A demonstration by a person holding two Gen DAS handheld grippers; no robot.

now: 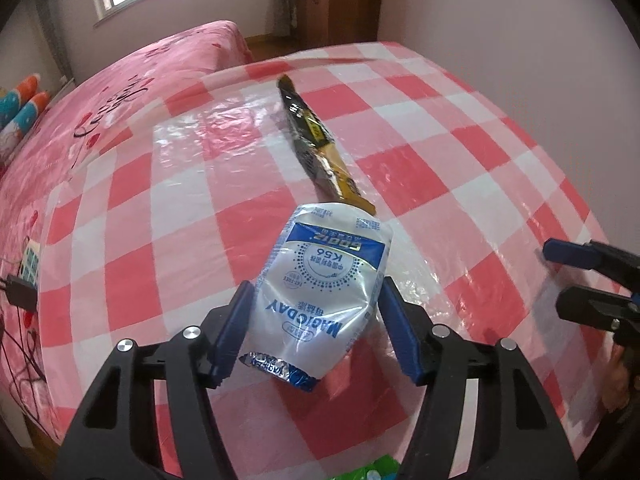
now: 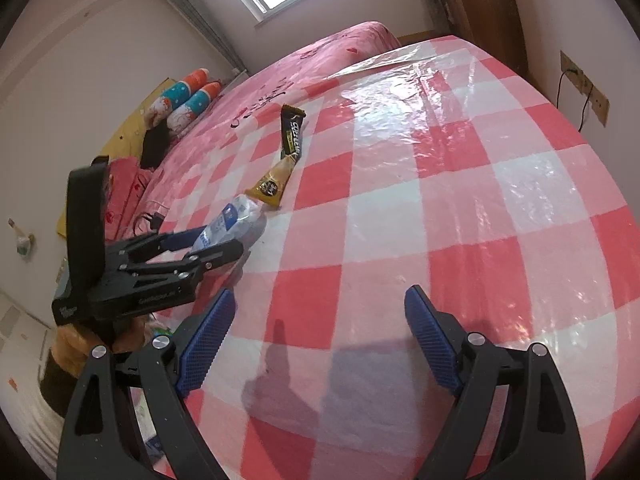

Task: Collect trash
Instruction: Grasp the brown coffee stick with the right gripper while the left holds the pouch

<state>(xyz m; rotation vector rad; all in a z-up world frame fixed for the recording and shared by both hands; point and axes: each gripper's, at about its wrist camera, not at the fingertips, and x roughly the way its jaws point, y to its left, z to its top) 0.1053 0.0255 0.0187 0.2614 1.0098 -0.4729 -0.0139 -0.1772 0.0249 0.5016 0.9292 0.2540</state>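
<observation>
A crumpled white and blue pouch (image 1: 324, 292) sits between the fingers of my left gripper (image 1: 316, 308), which is shut on it; it also shows in the right wrist view (image 2: 236, 220), held just above the checked tablecloth (image 2: 440, 200). A black and yellow coffee sachet (image 1: 316, 144) lies on the cloth just beyond the pouch, and shows in the right wrist view (image 2: 286, 156). My right gripper (image 2: 320, 320) is open and empty over the cloth's near edge, to the right of the left gripper (image 2: 218, 246); it shows at the right edge of the left wrist view (image 1: 560, 276).
A bed with a pink cover (image 1: 132, 92) and rolled pillows (image 2: 188, 100) lies left of the table. A power strip with cables (image 1: 28, 264) rests on the bed edge. Something green (image 1: 372, 468) shows below the left gripper. A wall outlet with a cord (image 2: 580, 80) is at the right.
</observation>
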